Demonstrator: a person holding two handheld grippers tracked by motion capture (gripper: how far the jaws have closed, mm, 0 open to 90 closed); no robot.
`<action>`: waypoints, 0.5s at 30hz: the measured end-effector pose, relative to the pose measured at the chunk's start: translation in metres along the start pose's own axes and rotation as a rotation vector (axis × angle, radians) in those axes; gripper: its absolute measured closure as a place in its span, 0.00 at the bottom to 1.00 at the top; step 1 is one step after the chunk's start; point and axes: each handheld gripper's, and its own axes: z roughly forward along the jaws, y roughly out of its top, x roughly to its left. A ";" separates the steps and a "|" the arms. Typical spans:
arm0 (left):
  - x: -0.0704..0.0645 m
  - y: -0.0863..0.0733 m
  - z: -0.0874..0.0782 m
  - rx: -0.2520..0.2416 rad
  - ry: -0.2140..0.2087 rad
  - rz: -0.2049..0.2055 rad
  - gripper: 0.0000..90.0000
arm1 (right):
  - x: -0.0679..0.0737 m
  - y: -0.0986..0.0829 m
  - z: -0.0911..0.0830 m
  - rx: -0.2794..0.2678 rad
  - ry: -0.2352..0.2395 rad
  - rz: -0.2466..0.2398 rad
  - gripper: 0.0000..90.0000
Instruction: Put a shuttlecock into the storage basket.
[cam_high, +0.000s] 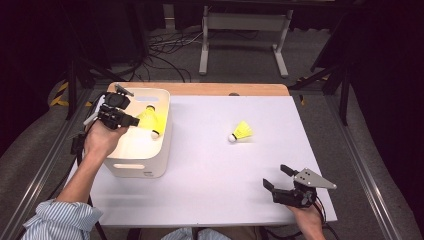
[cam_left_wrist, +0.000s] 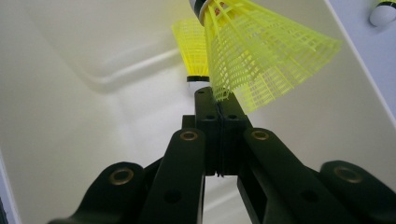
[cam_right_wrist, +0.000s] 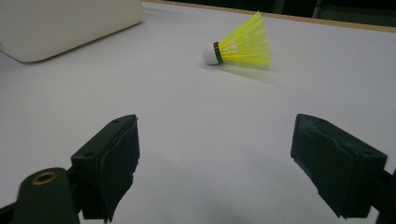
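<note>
High view: the left gripper (cam_high: 131, 120) hangs over the white bin (cam_high: 145, 167) at the left of the desk (cam_high: 210, 190), holding a yellow shuttle (cam_high: 152, 120) by the edge of its skirt above the bin's inside. A second shuttle (cam_high: 241, 132) lies on its side on the desk, right of the bin and far from the right gripper (cam_high: 277, 177), which rests at the near right edge with its jaws spread and nothing in them. The step in hand looks like dropping the held shuttle into the bin; it goes best if the jaws open only while the shuttle is well inside the walls, low enough not to bounce out.

Left gripper view: the jaws are shut tight on the skirt rim of the held shuttle (cam_left_wrist: 261, 60). Below it another shuttle (cam_left_wrist: 192, 51) already stands in the bin (cam_left_wrist: 70, 93), so release a little to one side of it.

Right gripper view: the jaws are wide open; the loose shuttle (cam_right_wrist: 240, 46) lies ahead, cork pointing left, the bin's corner (cam_right_wrist: 65, 25) at far left.

Count: three shuttles, one bin, two grippers.
</note>
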 end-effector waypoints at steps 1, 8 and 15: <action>0.000 0.000 0.001 0.000 0.004 -0.001 1.00 | 0.000 0.000 0.000 0.000 0.000 0.000 0.18; 0.005 0.002 0.010 0.016 0.012 -0.021 1.00 | 0.000 0.000 0.000 0.001 0.001 0.000 0.18; 0.013 0.001 0.018 0.030 0.023 -0.050 1.00 | 0.000 0.000 0.000 0.004 0.004 0.002 0.18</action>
